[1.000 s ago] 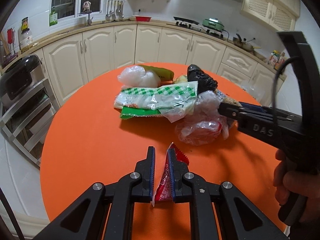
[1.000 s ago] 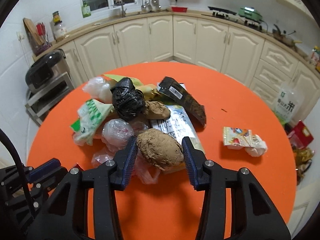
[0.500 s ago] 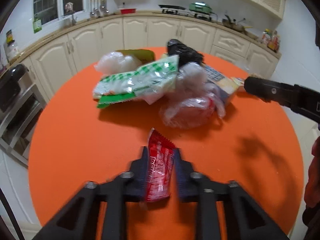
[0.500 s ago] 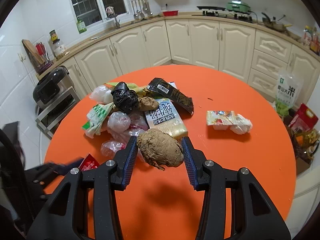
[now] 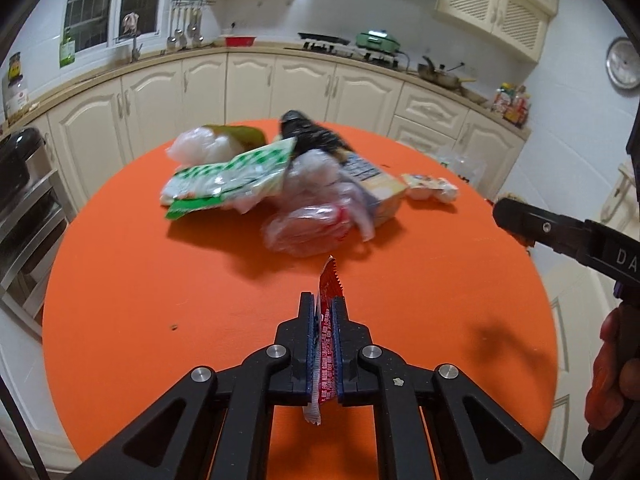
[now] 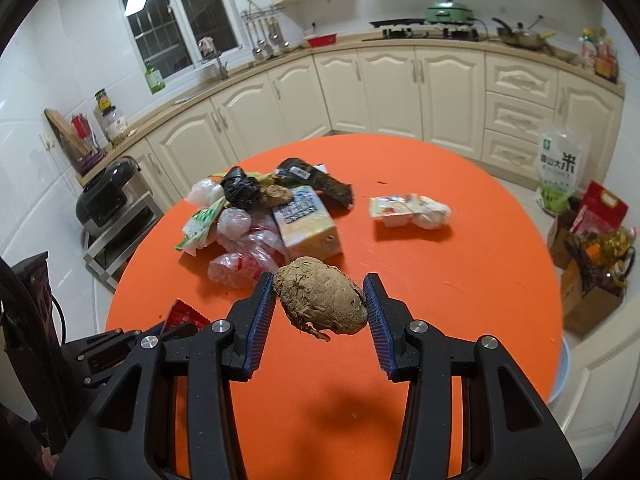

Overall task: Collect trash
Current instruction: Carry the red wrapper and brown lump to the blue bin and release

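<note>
Red wrapper [image 5: 326, 332] pinched between left tongs [image 5: 324, 312].

round orange table [image 6: 460, 280] with a heap of trash

plastic bags [image 6: 240, 240], a green-white packet [image 5: 228, 178], a black bag [image 6: 240, 190] and a carton [image 6: 308, 224] lie piled together; a white wrapper [image 6: 408, 210] lies apart.

Pretty clearly my home kitchen: cream cabinets [image 6: 400, 88] wrap the walls, a gas hob [image 6: 424, 32] with a green pot [image 6: 448, 10], hanging utensils [image 6: 266, 38], probably a rice cooker [image 6: 106, 196].
</note>
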